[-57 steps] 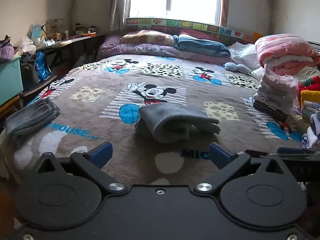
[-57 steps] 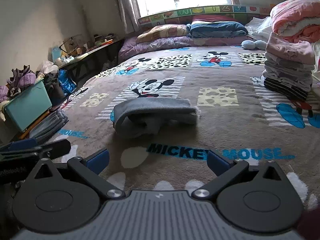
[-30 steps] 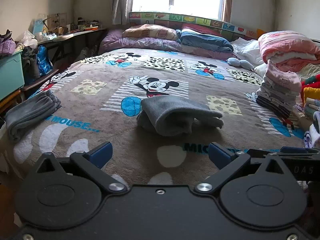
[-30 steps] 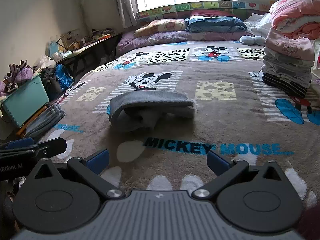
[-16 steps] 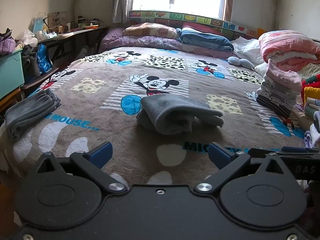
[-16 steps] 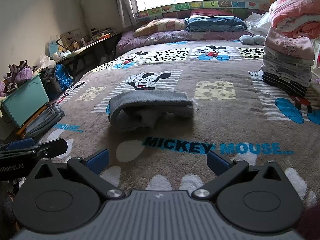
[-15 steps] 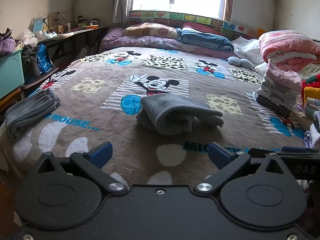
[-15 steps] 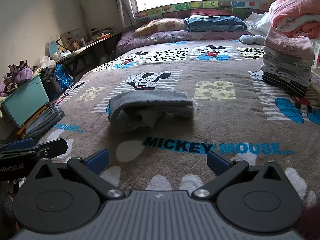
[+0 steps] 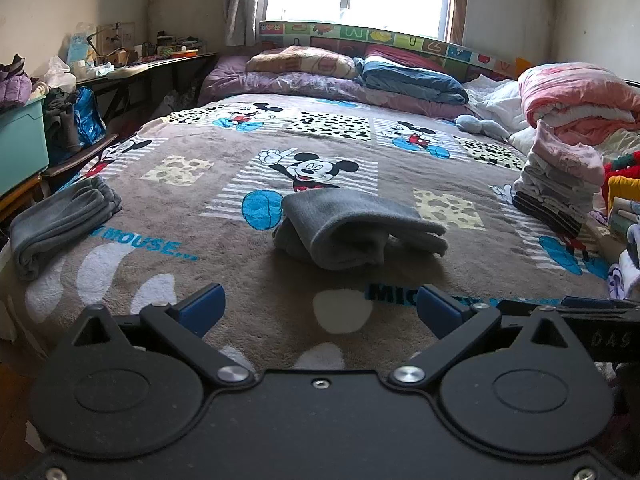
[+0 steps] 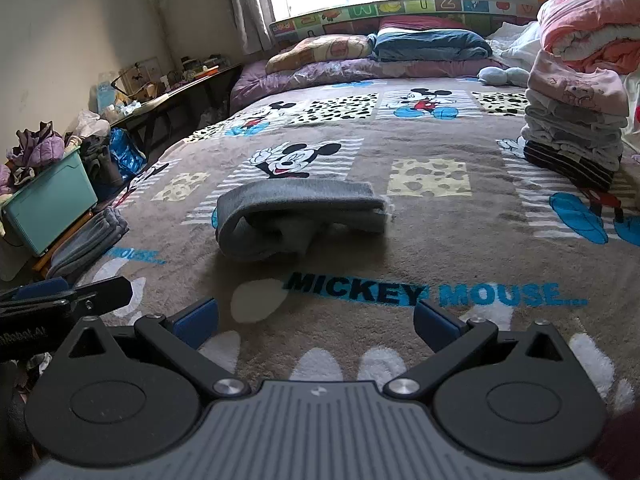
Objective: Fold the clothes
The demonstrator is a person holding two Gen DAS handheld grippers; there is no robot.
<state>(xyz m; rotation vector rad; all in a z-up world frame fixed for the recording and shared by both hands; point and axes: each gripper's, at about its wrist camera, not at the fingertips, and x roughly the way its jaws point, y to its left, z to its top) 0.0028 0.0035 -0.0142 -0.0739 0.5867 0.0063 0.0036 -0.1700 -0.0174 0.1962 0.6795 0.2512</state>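
Above blanket (image 9: 248, 280) | both hand-held grippers (image 9: 318, 310) (image 10: 316, 322) wide apart, empty | gray garment (image 9: 352, 228) untouched

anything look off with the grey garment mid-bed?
Yes. The grey garment is folded unevenly: its left end bulges open with bunched fabric poking out, while the right end lies flat. The stack of folded clothes looks tidier.

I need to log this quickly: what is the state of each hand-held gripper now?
Left hand-held gripper: open, holding nothing.
Right hand-held gripper: open, holding nothing; the folded grey fleece garment lies apart on the bed.
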